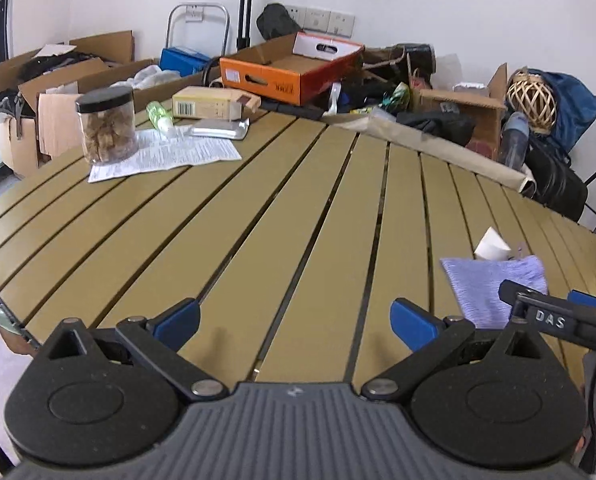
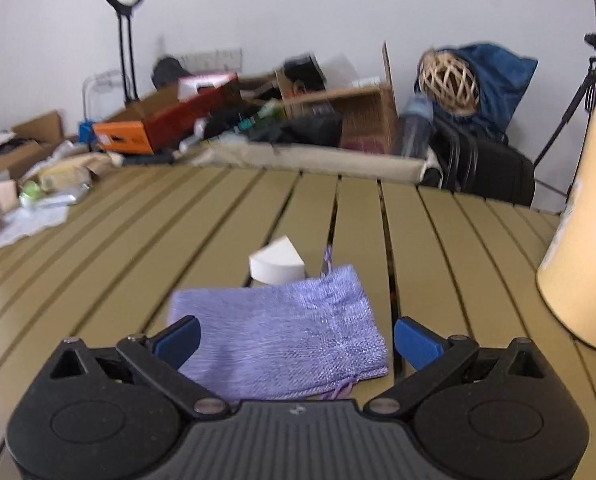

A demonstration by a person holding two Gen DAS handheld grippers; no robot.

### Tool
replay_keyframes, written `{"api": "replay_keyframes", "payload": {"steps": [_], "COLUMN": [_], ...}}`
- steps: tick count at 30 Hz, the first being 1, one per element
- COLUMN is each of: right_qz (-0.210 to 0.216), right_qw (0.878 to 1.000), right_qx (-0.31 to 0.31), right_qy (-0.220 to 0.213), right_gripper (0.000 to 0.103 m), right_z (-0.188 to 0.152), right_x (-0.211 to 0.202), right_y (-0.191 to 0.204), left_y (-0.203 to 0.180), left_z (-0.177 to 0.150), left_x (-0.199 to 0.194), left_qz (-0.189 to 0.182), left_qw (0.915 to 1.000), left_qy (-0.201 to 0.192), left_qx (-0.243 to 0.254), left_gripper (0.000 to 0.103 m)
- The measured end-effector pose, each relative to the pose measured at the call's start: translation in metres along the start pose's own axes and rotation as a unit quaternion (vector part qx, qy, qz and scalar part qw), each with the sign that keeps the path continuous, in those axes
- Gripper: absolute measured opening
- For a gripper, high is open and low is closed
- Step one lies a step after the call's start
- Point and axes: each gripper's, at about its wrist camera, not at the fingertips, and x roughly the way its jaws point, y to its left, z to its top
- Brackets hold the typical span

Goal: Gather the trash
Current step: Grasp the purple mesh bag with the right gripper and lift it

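Observation:
A lilac woven pouch (image 2: pixel 285 332) lies flat on the slatted table (image 2: pixel 217 216), directly between the spread blue fingers of my right gripper (image 2: pixel 296 342), which is open just above it. A white paper wedge (image 2: pixel 275 266) rests right behind the pouch. In the left wrist view the same pouch (image 1: pixel 486 284) and white paper piece (image 1: pixel 492 245) sit at the right, with the right gripper's black tip (image 1: pixel 538 304) over them. My left gripper (image 1: pixel 296 324) is open over bare slats (image 1: pixel 257 220), holding nothing.
At the far left of the table stand a jar of brown snacks (image 1: pixel 105 126), a printed sheet (image 1: pixel 165 154), a small green bottle (image 1: pixel 159 116), a cardboard packet (image 1: pixel 213 106) and a foil pack (image 1: pixel 219 129). A tall cream container (image 2: pixel 586 240) stands at the right. Boxes and bags (image 1: pixel 293 68) crowd the floor behind.

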Motion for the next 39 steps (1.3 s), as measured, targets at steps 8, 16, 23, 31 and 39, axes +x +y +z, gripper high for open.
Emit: {"api": "replay_keyframes", "payload": {"steps": [8, 16, 23, 31, 39], "right_qz": [-0.008, 0.009, 0.018, 0.008, -0.006], "right_qw": [1.0, 0.999, 0.999, 1.0, 1.0], "right_qx": [0.015, 0.026, 0.021, 0.016, 0.018], "right_qy": [0.021, 0.032, 0.022, 0.009, -0.006], "right_gripper": [0.103, 0.101, 0.082, 0.05, 0.016], "right_z": [-0.004, -0.007, -0.01, -0.013, -0.017], "right_x": [0.028, 0.025, 0.017, 0.007, -0.003], "right_y": [0.006, 0.007, 0.013, 0.02, 0.012], "left_y": [0.016, 0.027, 0.029, 0.032, 0.028], "left_z": [0.0, 0.003, 0.005, 0.005, 0.004], "left_x": [0.01, 0.007, 0.004, 0.0, -0.002], "left_qz": [0.012, 0.007, 0.002, -0.002, -0.004], "left_qw": [0.9997, 0.9993, 0.9992, 0.9991, 0.9993], "left_qy": [0.012, 0.015, 0.015, 0.011, 0.011], "left_qx": [-0.016, -0.032, -0.037, -0.041, -0.036], "left_gripper": [0.103, 0.103, 0.103, 0.103, 0.103]}}
